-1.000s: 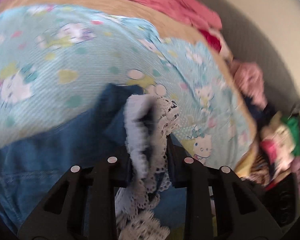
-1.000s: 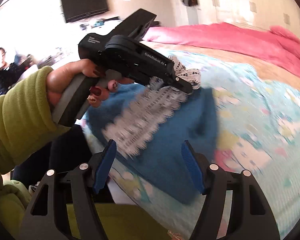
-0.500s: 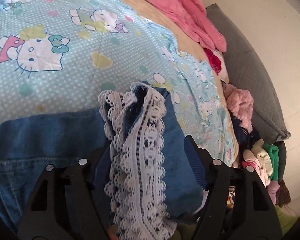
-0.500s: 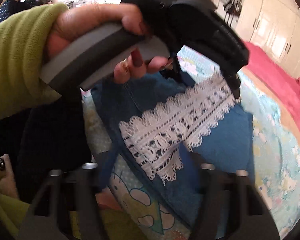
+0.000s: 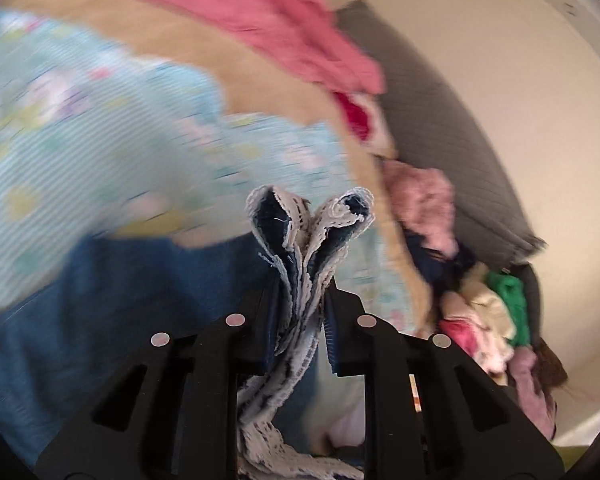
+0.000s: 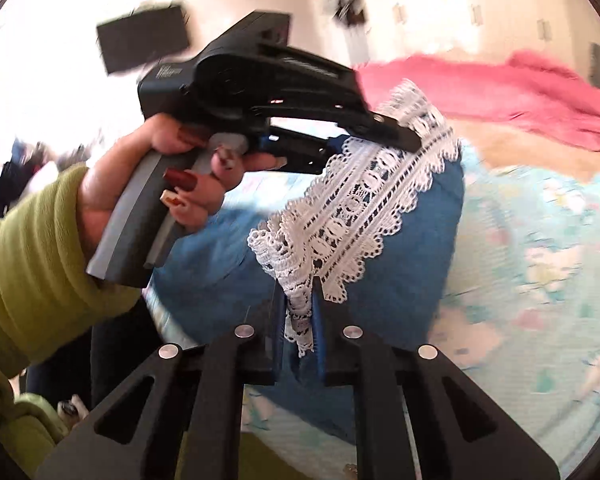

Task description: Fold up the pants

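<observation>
Your left gripper point(image 5: 300, 300) is clamped on the blue denim pants with white lace trim point(image 5: 100, 312): a bunched, lace-edged hem stands up between its black fingers point(image 5: 260, 320), splitting into two curled lobes just above the tips, while a strip of lace hangs down behind them. The rest of the denim spreads off to your left over the pale blue cartoon-print bedsheet point(image 5: 80, 152).

Your right gripper point(image 6: 298, 320) is also closed, pinching the lower corner of the lace band point(image 6: 364, 208), with the denim directly beyond it on the sheet.

Only the right wrist view shows the whole span: the lace stretches diagonally from your right gripper up to the tip of the left one, with your left hand point(image 6: 168, 184) in a green sleeve on the grey handle, and what seems to be a dark wall screen point(image 6: 144, 36), though blur makes that uncertain. Only the left wrist view shows the heap of mixed clothes point(image 5: 488, 312) at the bed's far edge beside the grey quilted headboard point(image 5: 440, 128), and the pink blanket point(image 5: 280, 20) across the top.
</observation>
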